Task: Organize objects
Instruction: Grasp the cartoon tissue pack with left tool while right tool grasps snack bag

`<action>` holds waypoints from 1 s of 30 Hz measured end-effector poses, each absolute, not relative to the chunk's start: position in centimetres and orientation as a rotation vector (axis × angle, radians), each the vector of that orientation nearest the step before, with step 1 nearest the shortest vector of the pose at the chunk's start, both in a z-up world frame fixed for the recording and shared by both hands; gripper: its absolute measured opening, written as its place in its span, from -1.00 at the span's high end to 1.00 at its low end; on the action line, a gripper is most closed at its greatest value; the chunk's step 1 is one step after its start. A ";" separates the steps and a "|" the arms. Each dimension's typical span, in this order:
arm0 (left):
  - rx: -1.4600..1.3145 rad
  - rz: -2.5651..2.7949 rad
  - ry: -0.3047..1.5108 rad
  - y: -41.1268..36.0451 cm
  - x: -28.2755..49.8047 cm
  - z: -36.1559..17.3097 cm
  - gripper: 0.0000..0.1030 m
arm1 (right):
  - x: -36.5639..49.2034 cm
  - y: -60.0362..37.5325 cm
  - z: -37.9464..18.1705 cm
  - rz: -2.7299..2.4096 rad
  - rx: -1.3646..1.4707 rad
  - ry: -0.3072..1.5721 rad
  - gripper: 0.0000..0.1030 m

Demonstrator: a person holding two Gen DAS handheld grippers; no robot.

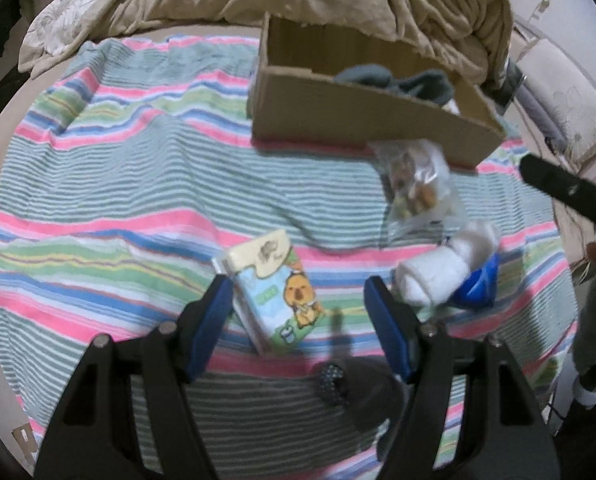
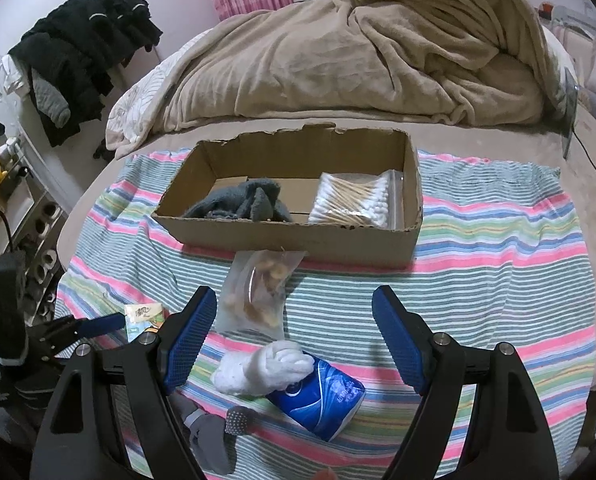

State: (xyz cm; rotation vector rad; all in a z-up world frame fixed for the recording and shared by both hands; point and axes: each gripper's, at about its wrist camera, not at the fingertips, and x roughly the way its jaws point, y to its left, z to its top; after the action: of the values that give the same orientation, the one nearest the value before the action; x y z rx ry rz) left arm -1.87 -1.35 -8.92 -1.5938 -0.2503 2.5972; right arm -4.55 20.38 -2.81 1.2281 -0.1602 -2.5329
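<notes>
The left gripper (image 1: 298, 304) has its jaws spread wide and holds nothing. Its blue pads (image 1: 213, 320) hover over the striped towel (image 1: 97, 184), and a tissue pack with a cartoon bear (image 1: 275, 292) lies between them, close to the left pad; whether the pad touches the pack cannot be told. Seen from the right wrist camera, this same gripper (image 2: 97, 326) comes in low from the left, its tip just beside that tissue pack (image 2: 143, 318).

The right gripper (image 2: 293, 334) is also wide open and empty. Between its pads (image 2: 398, 340), lower on the towel (image 2: 498, 280), lie a rolled white sock (image 2: 257, 368) and a blue tissue pack (image 2: 322, 396); the sock rests against the top of the blue pack. Neither is touched by the pads. Just ahead of them lies a clear bag of snacks (image 2: 257, 296), its far end near the front wall of the cardboard box (image 2: 298, 240).

The box stands open on the far part of the towel, its back edge torn. Inside, on the left, a grey cloth (image 2: 241, 202) lies bunched up; on the right is a clear zip bag of cotton swabs (image 2: 354, 200). The two sit side by side, nearly touching.

From the left wrist camera the box (image 1: 358, 116) shows at an angle, with the grey cloth (image 1: 394, 78) peeking above its wall, and the snack bag (image 1: 414, 184), white sock (image 1: 438, 276) and blue pack (image 1: 478, 284) to the right. A dark spotted item (image 1: 332, 384) lies near the bottom, partly hidden. A beige blanket (image 2: 378, 60) is heaped behind the box.
</notes>
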 end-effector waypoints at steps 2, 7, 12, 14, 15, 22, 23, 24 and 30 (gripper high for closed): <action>-1.606 2.591 -0.240 -1.1 -2.1 -9.4 -0.36 | -4.6 20.5 -3.1 -2.529 1.233 -0.161 -0.61; -1.646 2.580 -0.177 -0.1 -2.6 -10.7 -0.36 | -5.1 20.8 -4.0 -2.521 1.258 -0.175 -0.61; -1.659 2.571 -0.140 0.5 -3.1 -11.5 -0.36 | -5.6 20.6 -4.6 -2.505 1.272 -0.173 -0.61; -1.657 2.573 -0.123 0.8 -3.2 -11.7 -0.36 | -5.9 20.2 -4.9 -2.495 1.279 -0.168 -0.61; -1.657 2.575 -0.111 0.9 -3.3 -11.9 -0.36 | -6.0 20.0 -5.1 -2.489 1.282 -0.165 -0.61; -1.619 2.582 -0.081 1.2 -3.0 -12.1 -0.36 | -7.2 18.0 -6.5 -2.443 1.315 -0.132 -0.61; -1.615 2.582 -0.079 1.2 -3.0 -12.1 -0.35 | -7.5 17.6 -6.7 -2.435 1.320 -0.127 -0.61; -1.606 2.584 -0.079 1.2 -2.8 -12.1 -0.34 | -7.7 17.3 -6.8 -2.426 1.324 -0.122 -0.61; -1.573 2.601 -0.125 0.7 -2.4 -11.9 -0.20 | -8.7 15.0 -7.8 -2.387 1.334 -0.070 -0.61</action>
State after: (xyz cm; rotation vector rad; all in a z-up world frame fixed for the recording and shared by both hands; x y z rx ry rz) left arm -2.41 0.66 -11.85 -1.5728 -0.1252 2.6014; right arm -8.72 14.97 -7.78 1.3345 -0.0702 -2.3875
